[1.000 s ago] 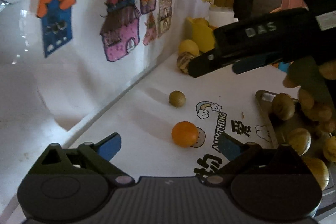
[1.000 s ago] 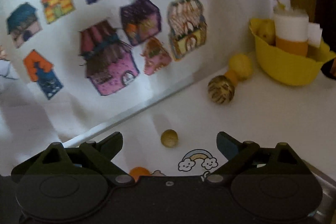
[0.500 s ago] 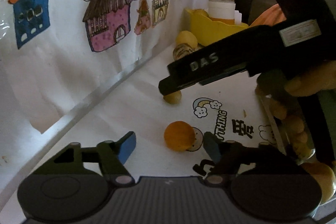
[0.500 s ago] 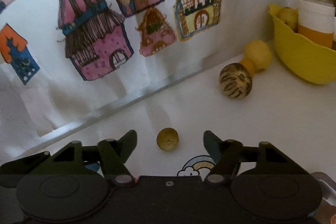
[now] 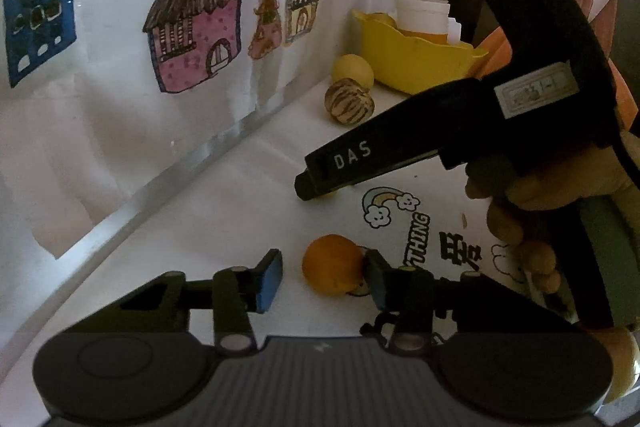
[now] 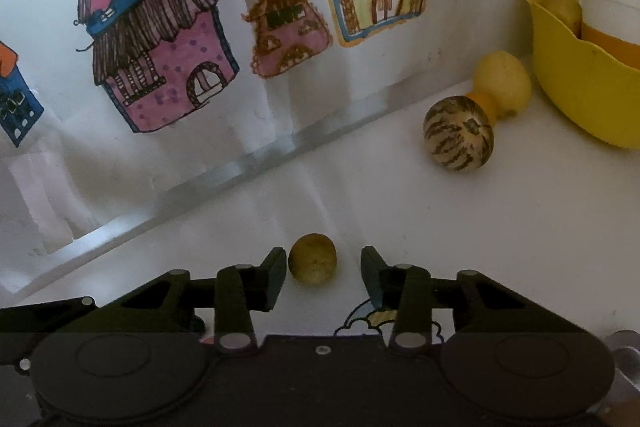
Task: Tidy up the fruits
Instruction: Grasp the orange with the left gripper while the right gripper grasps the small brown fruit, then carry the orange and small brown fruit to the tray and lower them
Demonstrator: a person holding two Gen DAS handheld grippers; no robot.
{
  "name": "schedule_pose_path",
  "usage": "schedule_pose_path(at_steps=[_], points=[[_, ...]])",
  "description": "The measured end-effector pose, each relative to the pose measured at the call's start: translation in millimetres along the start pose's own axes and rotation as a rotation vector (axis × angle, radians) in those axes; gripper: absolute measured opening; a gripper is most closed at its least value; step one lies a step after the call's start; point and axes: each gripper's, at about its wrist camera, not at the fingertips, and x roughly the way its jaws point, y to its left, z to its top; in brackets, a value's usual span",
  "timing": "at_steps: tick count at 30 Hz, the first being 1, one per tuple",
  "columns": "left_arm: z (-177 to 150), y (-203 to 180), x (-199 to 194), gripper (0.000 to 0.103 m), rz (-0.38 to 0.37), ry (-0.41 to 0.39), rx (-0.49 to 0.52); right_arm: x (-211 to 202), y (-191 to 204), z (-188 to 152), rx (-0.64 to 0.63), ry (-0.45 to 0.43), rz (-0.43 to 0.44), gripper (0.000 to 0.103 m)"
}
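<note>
Both sets of fingers had narrowed from wide and were closing: the left gripper (image 5: 322,277) around the orange fruit (image 5: 333,270), the right gripper (image 6: 325,273) around the small brown fruit (image 6: 312,257), low centre of frame, neither pinched yet; two pickups looked imminent.

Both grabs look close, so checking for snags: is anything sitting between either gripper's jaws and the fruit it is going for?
Nothing visible. The left gripper has only the round orange fruit between its closing jaws; the right gripper has only the small round brownish-yellow fruit between its closing jaws.
</note>
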Motion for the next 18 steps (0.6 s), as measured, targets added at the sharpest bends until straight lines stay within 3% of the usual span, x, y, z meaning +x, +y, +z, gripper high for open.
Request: schedule_pose_path(at_steps=[4,11,18], points=[[1.1,-1.1,1.8,0.036,-0.012,0.007,0.002,2.4,-1.7,0.5,0.006,-0.006,0.01,0.028],[0.1,0.5,-2.3,0.035,-0.022,0.003,-0.006,-7.4,-3.3,-5.5,0.032,-0.037,0.015,0.028],[1.2,-6.5,-29.5,0.035,-0.025,-0.026,0.001,-58.2,-4.5,-23.4,0.092,-0.118,0.016,0.028]])
